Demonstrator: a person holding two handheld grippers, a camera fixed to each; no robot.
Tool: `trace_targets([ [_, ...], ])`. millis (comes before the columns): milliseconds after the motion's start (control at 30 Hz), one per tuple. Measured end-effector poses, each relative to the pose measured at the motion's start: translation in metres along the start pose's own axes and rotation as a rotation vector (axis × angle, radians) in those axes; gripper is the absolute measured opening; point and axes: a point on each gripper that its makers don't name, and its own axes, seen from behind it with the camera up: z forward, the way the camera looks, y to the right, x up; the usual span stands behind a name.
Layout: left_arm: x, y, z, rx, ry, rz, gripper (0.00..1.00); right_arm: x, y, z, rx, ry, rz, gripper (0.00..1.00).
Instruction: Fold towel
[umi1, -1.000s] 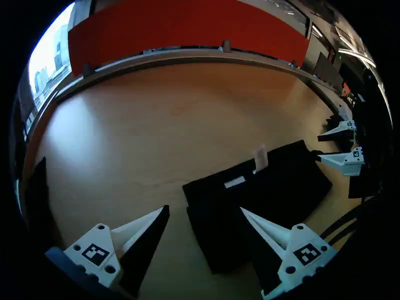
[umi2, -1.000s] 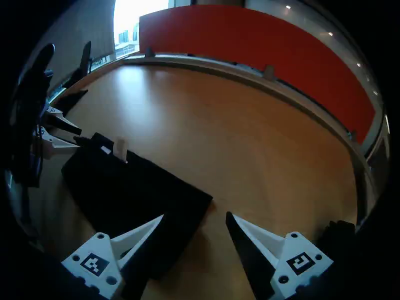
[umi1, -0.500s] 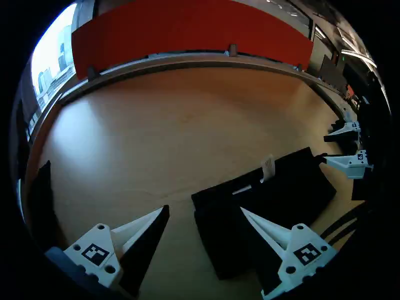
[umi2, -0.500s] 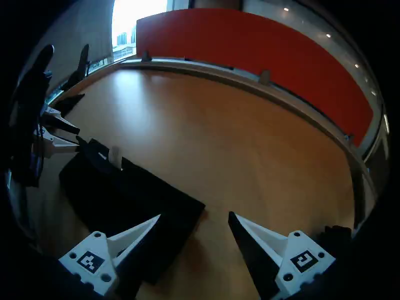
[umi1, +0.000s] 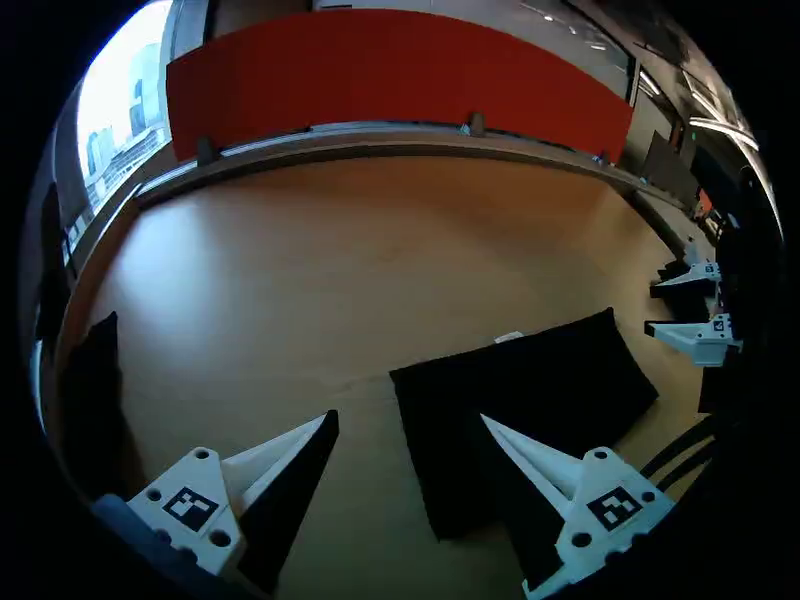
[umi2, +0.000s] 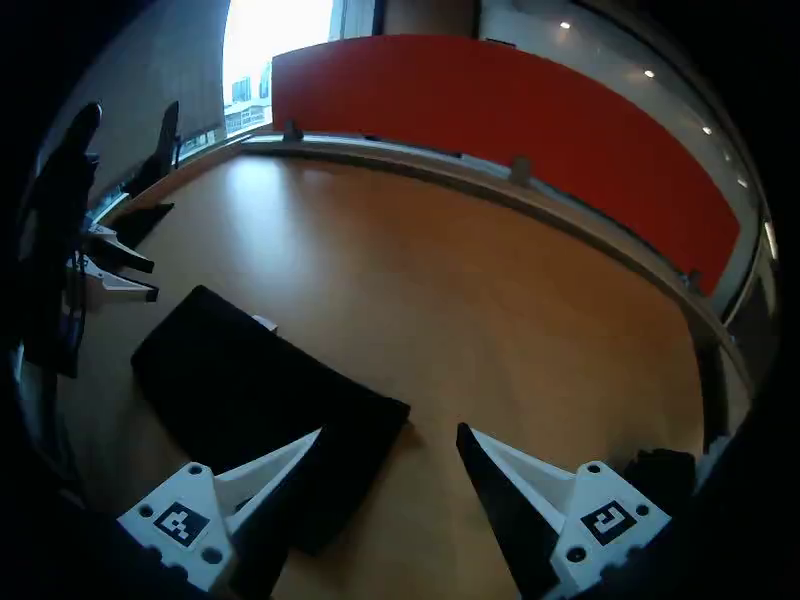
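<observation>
Black towel (umi1: 530, 385) lies flat as a neat rectangle on the wooden table (umi1: 300, 250). Left gripper (umi1: 409, 415) spread wide, holding nothing, one finger over the towel's near edge. Right gripper (umi2: 390, 430) likewise wide, empty, above the towel's corner.

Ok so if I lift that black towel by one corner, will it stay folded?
Probably floppy: the black towel lies flat in soft layers, so a corner lift would likely unfold it. It looks light, being thin cloth. Pushed, it may bunch rather than slide whole on the wooden table.
</observation>
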Motion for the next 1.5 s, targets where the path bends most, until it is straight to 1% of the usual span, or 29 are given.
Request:
trace_targets([
  [233,-0.015,0.004,-0.025,0.0,0.005,-0.012,0.94,-0.01,-0.011,-0.024,0.004,0.012,0.006,0.94],
  [433,-0.031,0.011,-0.042,0.001,0.003,-0.025,0.94,-0.02,-0.019,-0.043,0.006,0.014,0.009,0.95],
  [567,-0.041,0.013,-0.053,0.009,0.006,-0.039,0.94,-0.027,-0.022,-0.054,0.005,0.015,0.011,0.95],
  [667,-0.048,0.013,-0.059,0.014,0.003,-0.05,0.94,-0.034,-0.023,-0.058,0.008,0.009,0.014,0.95],
  [867,-0.056,0.01,-0.069,0.031,0.003,-0.07,0.94,-0.042,-0.022,-0.061,0.01,0.0,0.005,0.94],
  [1100,-0.062,0.001,-0.086,0.064,0.014,-0.096,0.94,-0.044,-0.027,-0.06,0.041,0.002,-0.021,0.94],
  [1267,-0.071,-0.01,-0.102,0.094,0.021,-0.12,0.94,-0.048,-0.03,-0.056,0.06,-0.01,-0.052,0.95],
  [1500,-0.086,-0.025,-0.124,0.137,0.027,-0.167,0.94,-0.054,-0.035,-0.053,0.092,-0.028,-0.102,0.95],
])
